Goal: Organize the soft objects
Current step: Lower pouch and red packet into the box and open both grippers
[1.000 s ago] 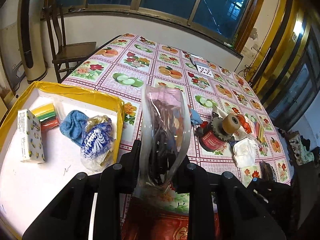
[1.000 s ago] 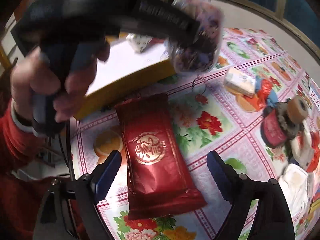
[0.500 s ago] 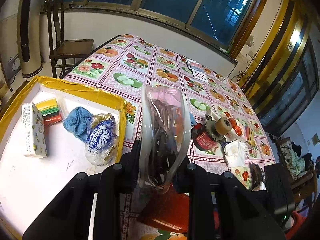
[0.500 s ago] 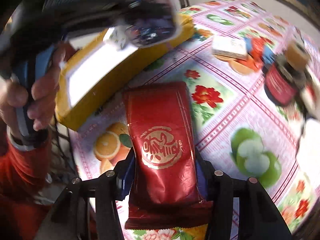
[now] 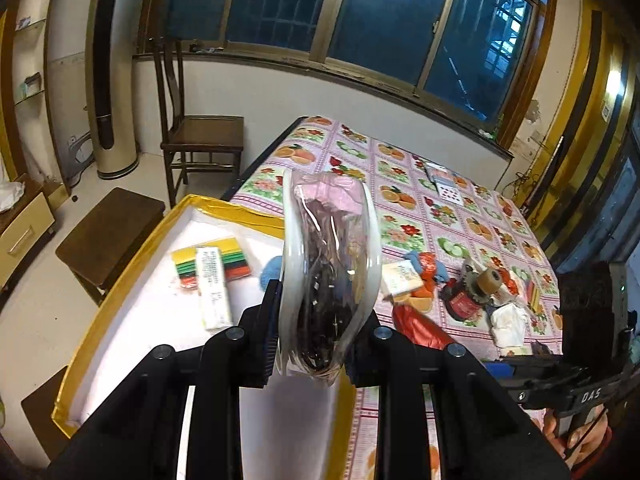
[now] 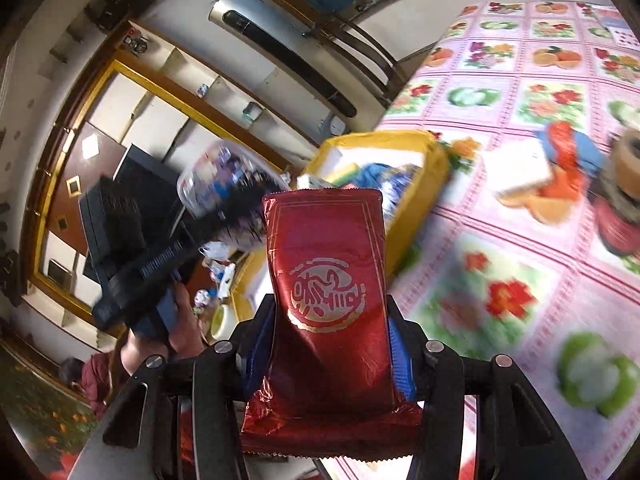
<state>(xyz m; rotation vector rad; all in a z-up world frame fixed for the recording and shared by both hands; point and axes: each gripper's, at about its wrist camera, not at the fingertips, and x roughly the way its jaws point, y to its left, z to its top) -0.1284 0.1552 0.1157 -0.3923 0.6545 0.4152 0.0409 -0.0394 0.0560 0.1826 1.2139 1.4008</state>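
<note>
Both grippers have lifted since a second ago: the red foil pouch (image 6: 332,296), then flat on the tablecloth between open fingers, is now clamped and raised off the table. The right gripper (image 6: 332,344) is closed on the pouch's lower half; the pouch stands upright, its gold emblem facing the camera and its crimped bottom edge hanging below the fingers. The left gripper (image 5: 316,332) is clenched on a clear plastic bag (image 5: 328,272) with dark contents and a pink fold at the top, held upright over the near edge of the yellow tray (image 5: 120,276). In the tray lie a stack of coloured sponges (image 5: 236,262), a white box (image 5: 212,288) laid across them, and a blue cloth (image 5: 270,272) partly hidden behind the bag. On the floral tablecloth (image 5: 404,200), to the right of the bag, sit a small white packet (image 5: 402,278), a red-and-blue wrapper (image 5: 428,264), a tape dispenser (image 5: 476,288) and a crumpled white tissue (image 5: 508,324). The person's left hand (image 6: 180,320) grips the other handle at left in the right wrist view, which is motion-blurred. A wooden chair (image 5: 200,136) stands beyond the table.
</note>
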